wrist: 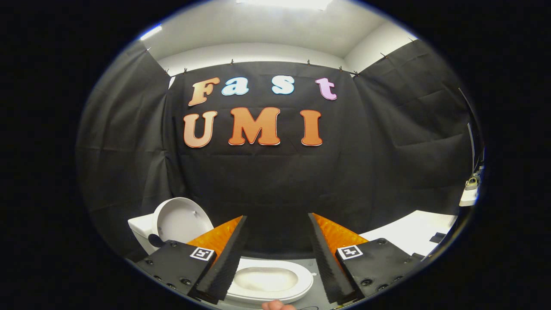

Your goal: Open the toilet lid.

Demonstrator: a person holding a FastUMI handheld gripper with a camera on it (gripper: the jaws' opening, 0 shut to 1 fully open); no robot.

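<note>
A white toilet stands low and close in the gripper view. Its oval seat and bowl (269, 280) lie below the gap between my fingers. The round white lid (181, 221) stands raised, leaning back against the white tank (141, 230), just beyond the left finger (224, 258). That finger hides where lid and seat join. My gripper (277, 216) is open, its fingers spread wide and raised above the bowl, touching nothing.
A person's fingertip (277, 305) shows just below the bowl's near rim. A white table surface (413, 232) runs off to the right beyond the right finger, with small items (471, 185) at its far end. Black cloth walls close in the booth behind.
</note>
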